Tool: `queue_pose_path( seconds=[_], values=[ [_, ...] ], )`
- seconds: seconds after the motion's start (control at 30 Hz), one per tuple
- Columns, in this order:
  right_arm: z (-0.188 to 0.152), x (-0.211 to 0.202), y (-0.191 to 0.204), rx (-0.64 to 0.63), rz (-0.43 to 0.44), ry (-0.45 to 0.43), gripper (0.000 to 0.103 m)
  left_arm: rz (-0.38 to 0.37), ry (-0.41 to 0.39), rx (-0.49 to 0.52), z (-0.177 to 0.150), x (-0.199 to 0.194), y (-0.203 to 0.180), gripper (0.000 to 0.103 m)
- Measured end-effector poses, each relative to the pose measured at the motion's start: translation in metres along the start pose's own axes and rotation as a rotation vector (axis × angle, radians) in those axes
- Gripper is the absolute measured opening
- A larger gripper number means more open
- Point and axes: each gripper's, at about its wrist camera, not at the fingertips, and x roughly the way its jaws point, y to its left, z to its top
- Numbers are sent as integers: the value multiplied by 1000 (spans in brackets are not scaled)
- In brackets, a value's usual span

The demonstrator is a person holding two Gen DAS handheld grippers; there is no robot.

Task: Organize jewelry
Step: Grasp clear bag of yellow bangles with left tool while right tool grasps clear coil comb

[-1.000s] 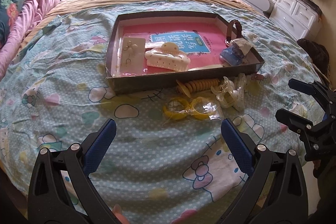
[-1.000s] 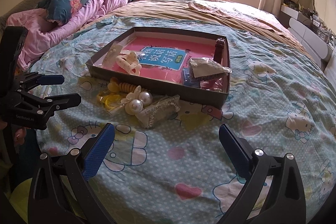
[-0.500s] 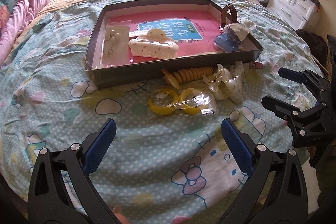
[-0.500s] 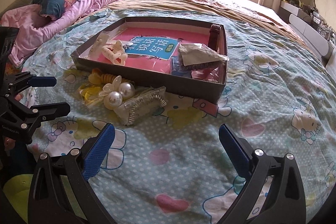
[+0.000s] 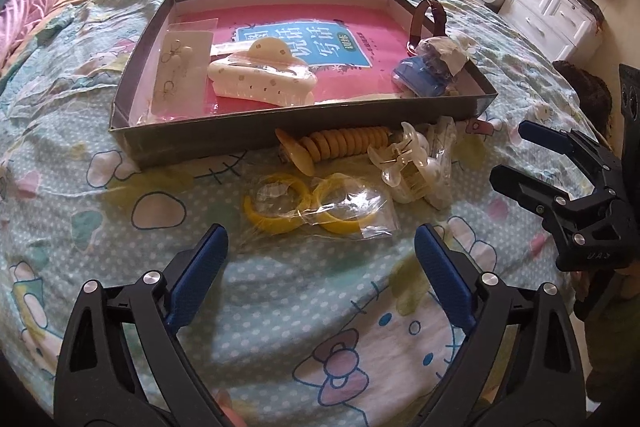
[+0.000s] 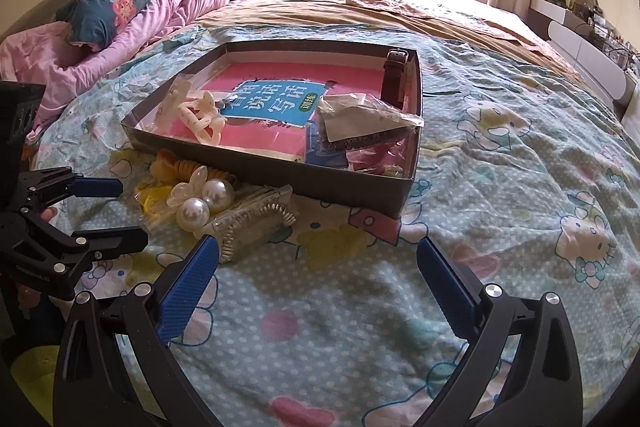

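Yellow bangles in clear bag (image 5: 320, 205) lie on bed (image 5: 280, 307) near its near edge, just before box (image 5: 192, 143). Light, bag slippery, crinkly; pinch bag edge or bangle rim. Left tongs (image 5: 320, 267) spread, just narrowing slightly, nothing between. Right tongs (image 6: 318, 267) spread, empty. Hair clips crowd right side; open bed left.

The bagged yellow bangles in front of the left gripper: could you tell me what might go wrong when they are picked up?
1. The yellow bangles sit in a slippery clear bag on soft bedding; the open left gripper, its jaws just narrowing, may pinch only film and cloth.
2. The pearl clip and orange coil tie lie close by and could be dragged.
3. The right gripper is near; they might collide.
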Motion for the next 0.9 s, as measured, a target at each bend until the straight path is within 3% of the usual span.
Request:
queue_pose_path(
  seconds=[0.17,0.23,0.43,0.9],
  values=[
    [2,3,1,-2,12,6,99,30,11,13,4,11,-4,82],
    [4,5,3,-7,21,8,99,48,8,16,5,13,-2,74],
    [6,18,18,-58,58,36,99,34,1,28,5,10,2,70],
    [10,52,39,-187,91,109,98,19,-20,-15,-1,-4,16,68]
  ],
)
